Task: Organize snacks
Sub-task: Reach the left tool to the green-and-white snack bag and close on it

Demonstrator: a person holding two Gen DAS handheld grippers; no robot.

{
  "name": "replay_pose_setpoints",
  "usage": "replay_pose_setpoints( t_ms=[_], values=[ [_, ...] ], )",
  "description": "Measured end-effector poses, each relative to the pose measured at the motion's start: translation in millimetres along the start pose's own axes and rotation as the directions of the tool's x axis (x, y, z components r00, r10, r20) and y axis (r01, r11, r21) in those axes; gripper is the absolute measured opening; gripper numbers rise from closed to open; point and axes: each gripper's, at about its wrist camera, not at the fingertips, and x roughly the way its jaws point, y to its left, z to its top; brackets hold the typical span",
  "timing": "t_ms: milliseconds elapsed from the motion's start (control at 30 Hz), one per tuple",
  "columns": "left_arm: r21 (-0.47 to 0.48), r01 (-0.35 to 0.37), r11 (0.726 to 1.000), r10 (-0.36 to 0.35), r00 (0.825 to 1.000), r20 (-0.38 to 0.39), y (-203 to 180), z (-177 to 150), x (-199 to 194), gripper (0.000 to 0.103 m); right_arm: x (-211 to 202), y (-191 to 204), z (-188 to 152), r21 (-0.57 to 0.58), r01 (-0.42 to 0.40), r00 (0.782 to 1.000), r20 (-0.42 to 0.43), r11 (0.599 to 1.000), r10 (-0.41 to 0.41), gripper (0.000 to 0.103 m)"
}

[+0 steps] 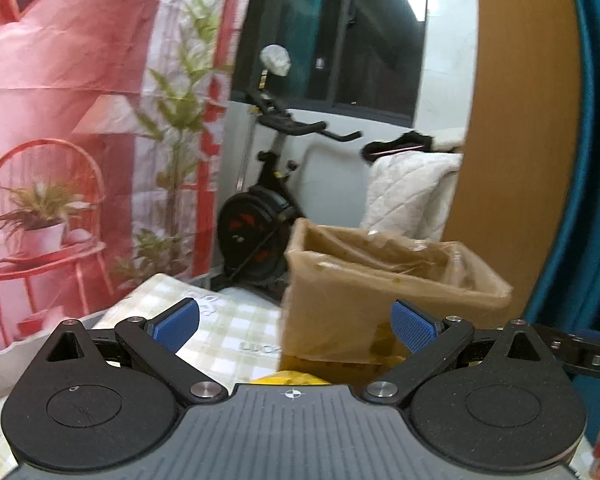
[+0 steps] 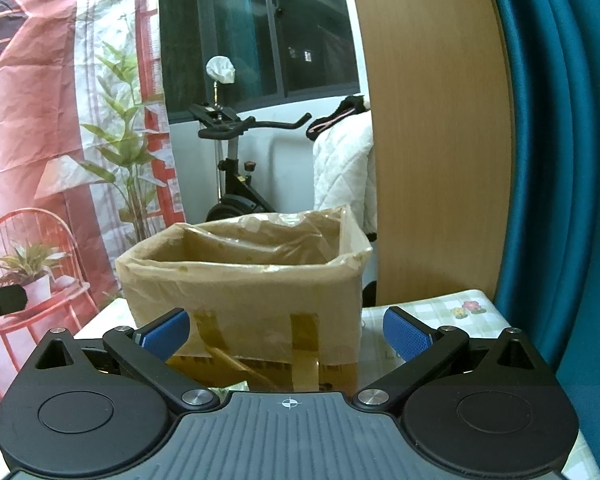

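Note:
A brown cardboard box (image 1: 364, 304) (image 2: 244, 292) lined with clear plastic stands open-topped on the checked tablecloth (image 1: 228, 320) (image 2: 452, 312). My left gripper (image 1: 296, 326) is open, its blue pads apart, with the box just ahead and to the right. A yellow snack packet (image 1: 290, 378) peeks out below the box, right at the gripper body. My right gripper (image 2: 286, 334) is open too and faces the box's front wall squarely, nothing between its fingers. A bit of greenish wrapper (image 2: 230, 387) shows under it. The box's inside is hidden.
Behind the table stand an exercise bike (image 1: 268, 200) (image 2: 236, 176), a white quilted cover (image 1: 412, 192), a wooden panel (image 2: 432, 140) and a teal curtain (image 2: 560, 160). A red printed backdrop (image 1: 60, 120) hangs at the left. The other gripper's tip (image 2: 0, 302) shows at the left edge.

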Motion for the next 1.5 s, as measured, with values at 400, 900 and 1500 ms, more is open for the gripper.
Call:
replay_pose_setpoints(
  t_ms=[400, 900, 1500],
  values=[
    [0.053, 0.073, 0.996, -0.068, 0.994, -0.090, 2, -31, 15, 0.102, 20, 6, -36, -0.043, -0.009, 0.998, -0.070, 0.999, 0.006, 0.102],
    [0.028, 0.269, 0.963, -0.247, 0.916, -0.315, 20, -81, 41, 0.082, 42, 60, -84, -0.285, -0.285, 0.936, -0.286, 0.915, 0.203, 0.070],
    [-0.135, 0.415, 0.900, -0.433, 0.809, -0.399, 25, -106, 84, 0.075, 78, 57, -88, -0.254, -0.420, 0.862, -0.413, 0.871, 0.295, 0.072]
  ],
)
